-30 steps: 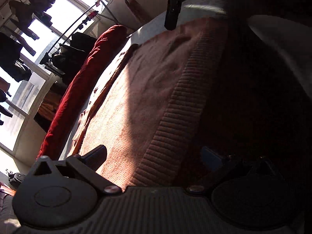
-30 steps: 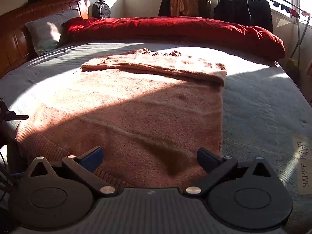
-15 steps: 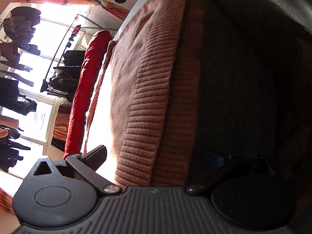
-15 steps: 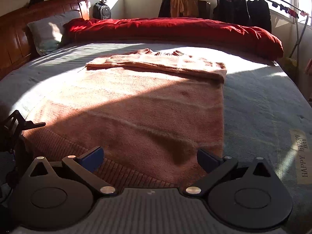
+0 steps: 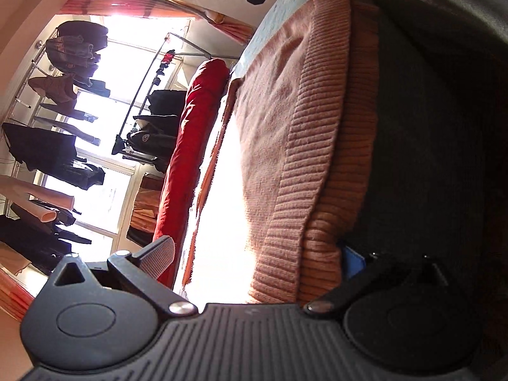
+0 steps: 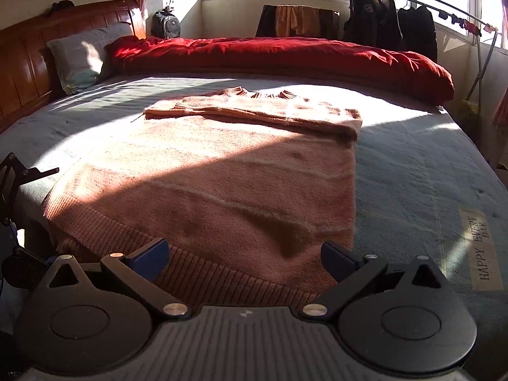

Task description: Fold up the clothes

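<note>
Both grippers straddle the sweater (image 6: 222, 184) hem at 6 o'clock, left gripper (image 5: 257, 254) and right gripper (image 6: 244, 254) jaws spread. Next: pinch the hem, then carry it toward the collar at 12.

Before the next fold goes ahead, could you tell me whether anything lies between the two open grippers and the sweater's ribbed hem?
Nothing visible does. The right gripper hovers open directly over the ribbed hem of the sweater, and the left gripper has the hem's corner between its open fingers. The sweater's upper surface is bare, apart from its own folded sleeves.
</note>
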Motion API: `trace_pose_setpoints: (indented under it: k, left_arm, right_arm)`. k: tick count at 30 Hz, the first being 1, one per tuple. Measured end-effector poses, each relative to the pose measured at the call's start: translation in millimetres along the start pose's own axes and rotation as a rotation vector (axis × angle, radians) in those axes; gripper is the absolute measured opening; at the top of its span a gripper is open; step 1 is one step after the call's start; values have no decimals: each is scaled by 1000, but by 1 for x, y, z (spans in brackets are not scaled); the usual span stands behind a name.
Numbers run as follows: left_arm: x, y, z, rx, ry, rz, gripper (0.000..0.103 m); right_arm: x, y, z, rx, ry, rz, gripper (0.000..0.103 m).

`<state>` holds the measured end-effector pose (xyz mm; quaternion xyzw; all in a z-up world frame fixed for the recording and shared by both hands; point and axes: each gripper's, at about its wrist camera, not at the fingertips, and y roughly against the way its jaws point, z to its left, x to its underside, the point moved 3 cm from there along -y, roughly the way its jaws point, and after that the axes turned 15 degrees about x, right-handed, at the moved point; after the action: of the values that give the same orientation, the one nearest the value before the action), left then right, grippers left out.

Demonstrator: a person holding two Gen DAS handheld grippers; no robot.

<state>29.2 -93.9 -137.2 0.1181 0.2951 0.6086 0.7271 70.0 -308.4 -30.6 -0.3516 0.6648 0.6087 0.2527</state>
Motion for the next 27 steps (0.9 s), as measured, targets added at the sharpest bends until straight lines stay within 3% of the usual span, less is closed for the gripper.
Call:
trace_pose_setpoints:
  k: [5,7,10,14,20,27]
  left_arm:
    - [15,-2,-9,-39,-42,39,102]
    - [23,2,-4,-47,-7,40,102]
    - [23,9,6,-76,29,14,103]
    - [9,12,4,-139,-21,-37,103]
    - [-9,-3,-2,-105,-22,-70,103]
    - [8,-2,6,-117,-38,-11,103]
  right_arm:
    - [0,6,1,5,15,-6,103]
    - [1,9,0,14,25,-7,103]
    - [3,10,-4,22,21,1,103]
    - [2,3,-6,19,-3,22,103]
    - [-3,1,9,-14,7,22,103]
    - [-8,7,13,-4,59,3,103]
